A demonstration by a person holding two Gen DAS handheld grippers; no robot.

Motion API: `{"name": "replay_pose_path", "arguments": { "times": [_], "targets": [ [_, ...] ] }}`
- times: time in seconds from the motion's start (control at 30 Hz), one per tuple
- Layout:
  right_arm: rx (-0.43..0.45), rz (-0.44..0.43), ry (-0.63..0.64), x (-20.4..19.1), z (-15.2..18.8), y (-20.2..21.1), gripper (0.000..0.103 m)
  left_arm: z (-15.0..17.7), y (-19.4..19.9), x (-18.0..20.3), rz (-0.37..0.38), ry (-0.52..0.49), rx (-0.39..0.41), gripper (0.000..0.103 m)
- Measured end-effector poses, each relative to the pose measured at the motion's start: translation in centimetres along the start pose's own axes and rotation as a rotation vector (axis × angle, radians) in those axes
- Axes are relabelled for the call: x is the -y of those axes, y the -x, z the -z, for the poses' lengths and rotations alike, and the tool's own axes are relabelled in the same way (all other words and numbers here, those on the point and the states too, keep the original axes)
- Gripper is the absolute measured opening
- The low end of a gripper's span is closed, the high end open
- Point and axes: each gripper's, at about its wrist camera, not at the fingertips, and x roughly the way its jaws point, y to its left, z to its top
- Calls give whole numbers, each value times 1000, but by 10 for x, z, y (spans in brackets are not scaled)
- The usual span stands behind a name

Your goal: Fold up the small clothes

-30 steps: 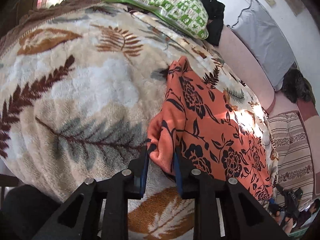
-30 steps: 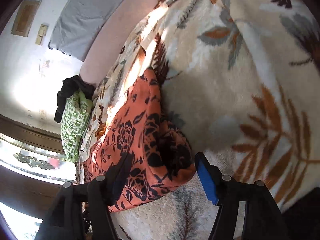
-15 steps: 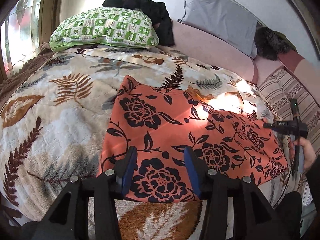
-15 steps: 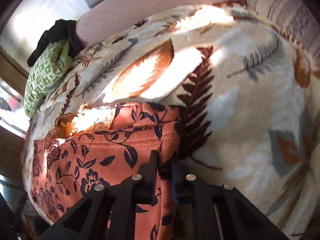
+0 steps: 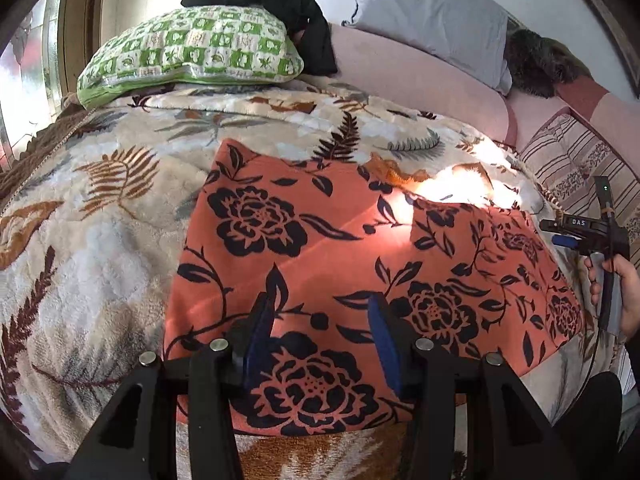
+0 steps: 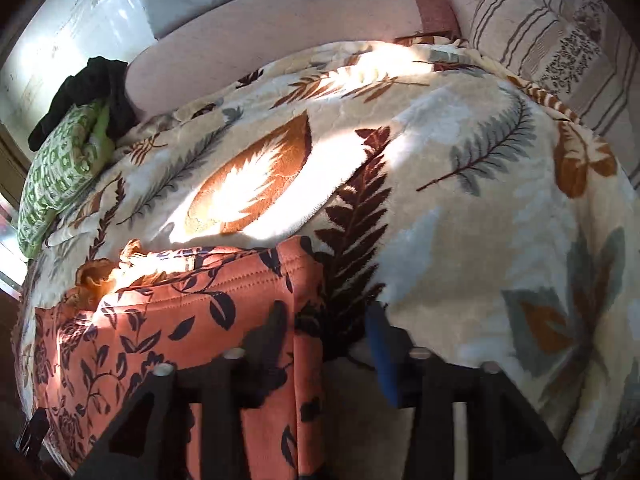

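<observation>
Garment under inspection: an orange cloth with a black flower print [image 5: 320, 248], lying spread flat across a cream blanket with a leaf pattern [image 5: 100, 216]. In the left wrist view it fills the middle and lower middle of the frame. A patch of sunlight crosses its upper right edge. In the right wrist view the same cloth [image 6: 168, 320] occupies the lower left, with a stitched hem along its upper edge.

Left gripper [image 5: 320, 340]: bottom centre of its frame, above the near part of the cloth. Jaws spread apart, blue pads facing each other, nothing pinched between them.

Right gripper [image 6: 324, 344]: bottom centre of its own frame, over the right-hand edge of the cloth where cloth meets blanket. Jaws have just been opening and now stand apart. The cloth edge lies below the gap, and the pads do not press on it. The same tool shows at the right edge of the left wrist view, held in a hand [image 5: 624, 296].

Surroundings: a green and white checked pillow [image 5: 192, 56] at the upper left. A black garment [image 5: 288, 8] lies heaped just behind it. A grey pillow [image 5: 432, 20] sits at the upper right, against the wall. A striped cover [image 6: 560, 40] is at the upper right of the right wrist view.
</observation>
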Motion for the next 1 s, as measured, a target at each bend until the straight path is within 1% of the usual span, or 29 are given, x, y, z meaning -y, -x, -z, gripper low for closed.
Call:
{"name": "replay_pose_path", "arguments": {
  "times": [0.03, 0.07, 0.1, 0.13, 0.17, 0.23, 0.27, 0.33, 0.37, 0.47, 0.5, 0.53, 0.57, 0.6, 0.63, 0.67, 0.7, 0.73, 0.8, 0.87, 0.93, 1.0],
  "targets": [
    [35, 9, 2, -1, 1, 18, 67, -4, 3, 1, -5, -2, 12, 50],
    [72, 5, 11, -4, 1, 36, 67, -10, 5, 2, -3, 2, 21, 50],
    [101, -17, 14, -8, 2, 54, 67, -15, 8, 4, 8, 11, 29, 50],
    [124, -69, 2, -13, 4, 72, 68, -20, 10, 6, 23, 19, 40, 51],
    [133, -150, -8, -21, 8, 87, 76, -25, 13, 10, 40, 17, 48, 52],
    [88, -327, 11, -43, 20, 98, 84, -34, 11, 24, 75, -26, 44, 63],
    [50, -403, 21, -53, 27, 97, 84, -39, 6, 33, 89, -53, 32, 64],
    [-31, -515, 7, -71, 46, 81, 84, -50, -9, 50, 123, -104, -15, 65],
    [-68, -543, -2, -76, 54, 71, 84, -56, -17, 60, 147, -124, -34, 65],
    [-127, -556, -39, -83, 70, 44, 84, -75, -44, 91, 252, -160, -85, 65],
    [-149, -578, -51, -83, 75, 35, 84, -79, -60, 101, 240, -188, -120, 65],
    [-163, -576, -57, -82, 78, 26, 84, -82, -80, 108, 176, -216, -153, 65],
    [-164, -538, -69, -80, 80, 18, 84, -82, -105, 111, 82, -235, -189, 65],
    [-165, -504, -84, -75, 80, 9, 84, -84, -133, 106, -31, -234, -240, 65],
    [-171, -502, -100, -69, 78, 1, 84, -86, -154, 95, -98, -207, -268, 67],
    [-173, -509, -119, -63, 76, -5, 84, -91, -159, 83, -91, -153, -239, 67],
    [-164, -509, -138, -58, 72, -7, 84, -94, -156, 77, -99, -121, -214, 67],
    [-156, -504, -153, -52, 69, -5, 84, -96, -152, 76, -112, -119, -212, 67],
    [-144, -488, -152, -46, 65, -1, 84, -96, -141, 78, -134, -138, -194, 67],
    [-147, -487, -160, -42, 62, 2, 84, -92, -123, 75, -130, -149, -177, 67],
    [-137, -506, -183, -39, 64, 12, 84, -86, -99, 70, -103, -144, -153, 67],
    [-120, -563, -188, -39, 67, 24, 84, -73, -74, 63, -60, -123, -126, 67]
  ]
}}
